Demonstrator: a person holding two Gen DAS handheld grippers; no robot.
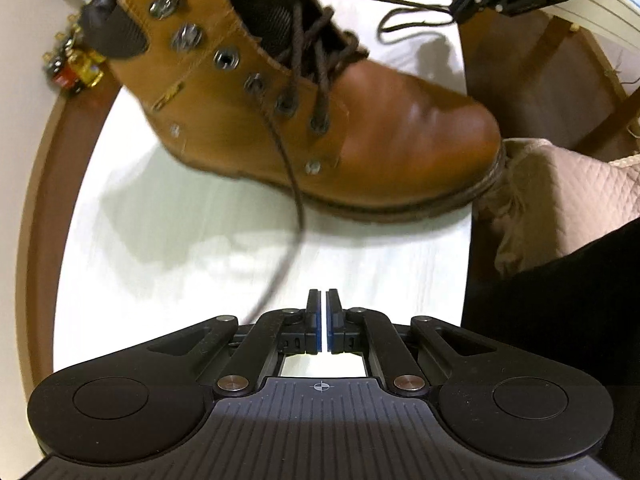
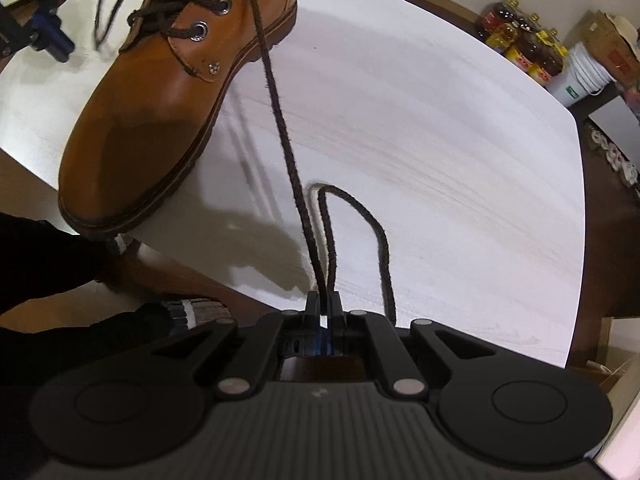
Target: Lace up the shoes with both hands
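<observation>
Boot [image 2: 160, 92]: my right gripper [image 2: 324, 304] pinches the lace [image 2: 280, 108]; left gripper [image 1: 323, 312] pressed together, empty. Pulling harder could drag it off the tabletop [image 2: 400, 140].

Boot [image 1: 360, 128] glossy tan leather; lace [image 2: 280, 120] rough braided cord.

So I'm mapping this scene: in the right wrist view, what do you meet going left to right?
Other tongs → boot → lace pinched in the right tongs → oil bottles → white bucket.
</observation>
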